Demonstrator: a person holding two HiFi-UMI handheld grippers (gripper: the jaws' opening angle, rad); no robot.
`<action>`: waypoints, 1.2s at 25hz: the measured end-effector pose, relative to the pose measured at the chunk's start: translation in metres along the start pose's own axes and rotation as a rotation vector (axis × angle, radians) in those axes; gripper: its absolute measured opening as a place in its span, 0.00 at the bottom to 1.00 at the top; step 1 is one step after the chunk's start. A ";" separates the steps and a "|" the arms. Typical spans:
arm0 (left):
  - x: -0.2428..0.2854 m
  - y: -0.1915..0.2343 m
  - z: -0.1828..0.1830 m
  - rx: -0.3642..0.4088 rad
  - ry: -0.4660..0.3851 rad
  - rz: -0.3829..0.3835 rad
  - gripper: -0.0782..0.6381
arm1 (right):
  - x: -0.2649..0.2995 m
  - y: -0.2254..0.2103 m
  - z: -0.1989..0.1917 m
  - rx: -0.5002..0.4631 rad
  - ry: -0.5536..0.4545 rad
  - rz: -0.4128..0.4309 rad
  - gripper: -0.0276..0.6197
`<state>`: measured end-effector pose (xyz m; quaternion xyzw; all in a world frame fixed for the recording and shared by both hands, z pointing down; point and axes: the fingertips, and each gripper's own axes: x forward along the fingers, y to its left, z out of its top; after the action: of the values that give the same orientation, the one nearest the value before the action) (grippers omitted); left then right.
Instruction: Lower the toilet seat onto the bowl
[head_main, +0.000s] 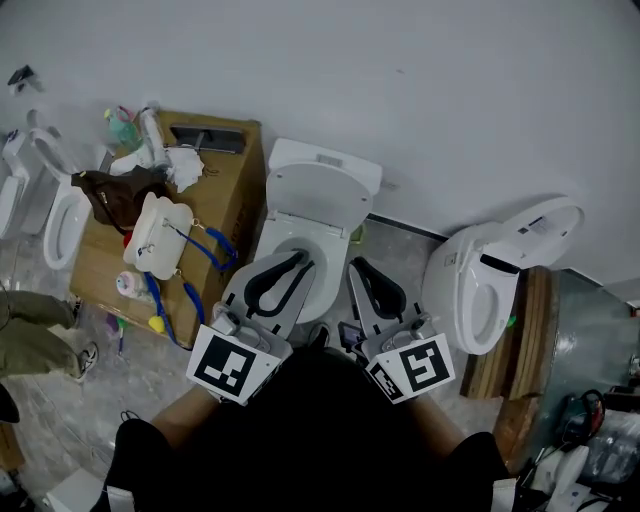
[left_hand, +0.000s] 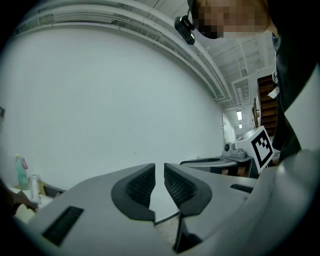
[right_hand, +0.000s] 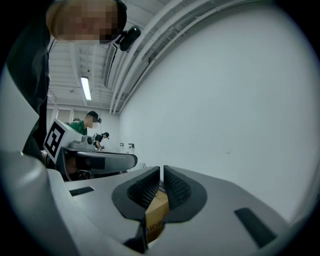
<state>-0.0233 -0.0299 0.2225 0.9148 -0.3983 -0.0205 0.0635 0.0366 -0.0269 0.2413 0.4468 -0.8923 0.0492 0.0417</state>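
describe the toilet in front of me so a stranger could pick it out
Along the white wall, find the cluttered cardboard box; the white toilet stands directly to its right, its lid raised toward the wall. It is the middle of three: the left toilet sits at the picture's edge, and the right toilet lies tilted.

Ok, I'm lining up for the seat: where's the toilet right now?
Head view, centre: the toilet stands against the wall, right of the cardboard box, directly ahead of the left gripper.

toilet (head_main: 320, 195): glossy white (ceramic-looking) | box (head_main: 238, 195): matt brown cardboard | fingers (left_hand: 139, 184): ribbed matt black
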 end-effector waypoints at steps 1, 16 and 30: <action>-0.001 0.000 -0.001 0.002 0.001 0.000 0.20 | 0.000 0.002 -0.001 -0.003 0.001 0.001 0.11; -0.008 0.006 -0.008 -0.021 0.013 -0.005 0.20 | 0.004 0.010 -0.007 0.008 0.016 0.005 0.11; -0.010 0.008 -0.013 -0.034 0.026 -0.005 0.20 | 0.005 0.012 -0.010 0.021 0.028 0.004 0.11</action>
<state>-0.0350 -0.0269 0.2361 0.9148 -0.3946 -0.0154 0.0843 0.0247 -0.0223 0.2514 0.4448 -0.8919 0.0649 0.0495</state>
